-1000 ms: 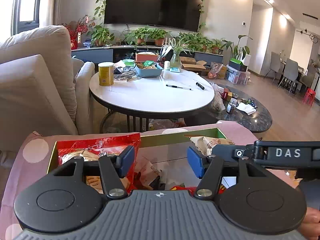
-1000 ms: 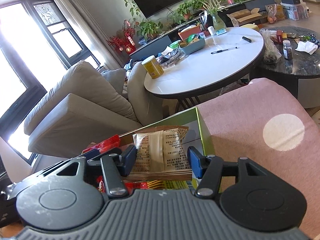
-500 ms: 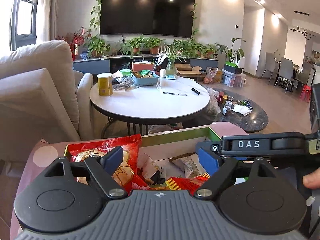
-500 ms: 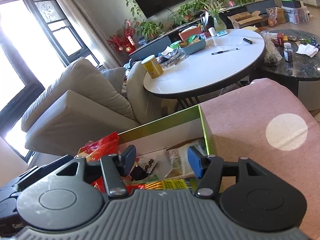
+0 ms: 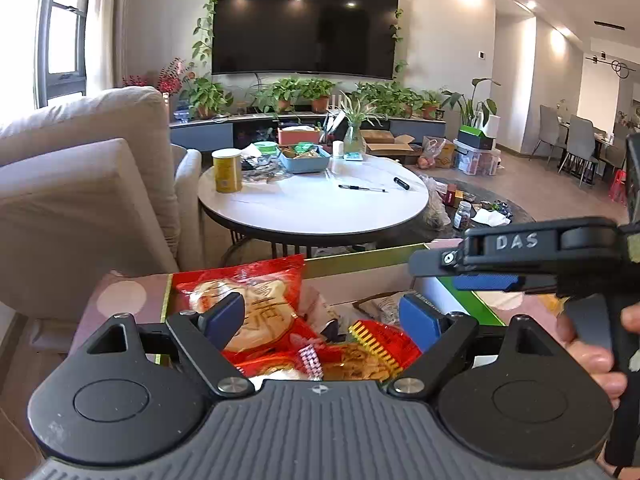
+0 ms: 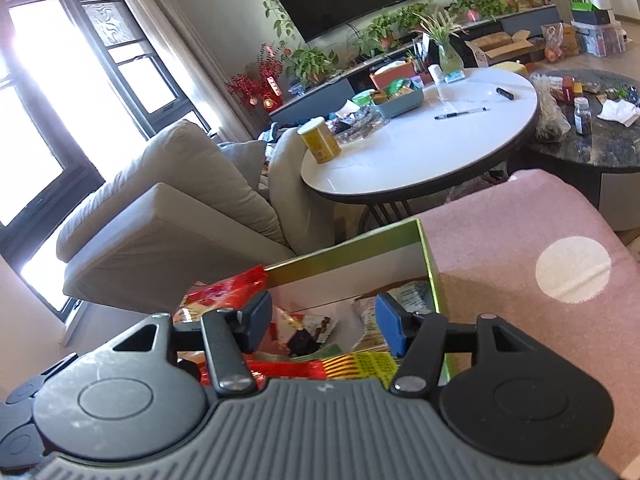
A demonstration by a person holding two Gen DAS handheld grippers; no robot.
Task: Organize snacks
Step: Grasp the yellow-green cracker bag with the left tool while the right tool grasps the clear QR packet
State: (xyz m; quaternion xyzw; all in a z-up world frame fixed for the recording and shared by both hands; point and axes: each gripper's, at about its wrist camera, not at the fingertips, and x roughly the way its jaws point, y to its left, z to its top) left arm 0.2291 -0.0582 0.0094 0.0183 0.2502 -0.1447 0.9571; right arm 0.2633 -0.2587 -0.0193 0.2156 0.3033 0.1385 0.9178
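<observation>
A green-rimmed box [image 5: 360, 258] [image 6: 352, 252] full of snack packs sits on a pink dotted cloth. A big red snack bag [image 5: 256, 300] leans at its left end, also seen in the right wrist view [image 6: 232, 288]. A beige printed pack [image 5: 380, 304] [image 6: 408, 296] lies at its right end. My left gripper [image 5: 322, 318] is open and empty above the packs. My right gripper [image 6: 324, 322] is open and empty above the box; it also shows side-on in the left wrist view [image 5: 480, 272].
A round white table [image 5: 316, 204] stands behind the box with a yellow can [image 5: 227, 171], a blue tray [image 5: 306, 159] and pens. A beige sofa [image 5: 80, 184] is to the left. A dark low table [image 6: 592, 128] is at the right. Pink cloth [image 6: 540, 264] spreads right of the box.
The right gripper let go of the beige pack, which now lies in the box's right end, and drew back. The left gripper has opened wider and pulled back from the box.
</observation>
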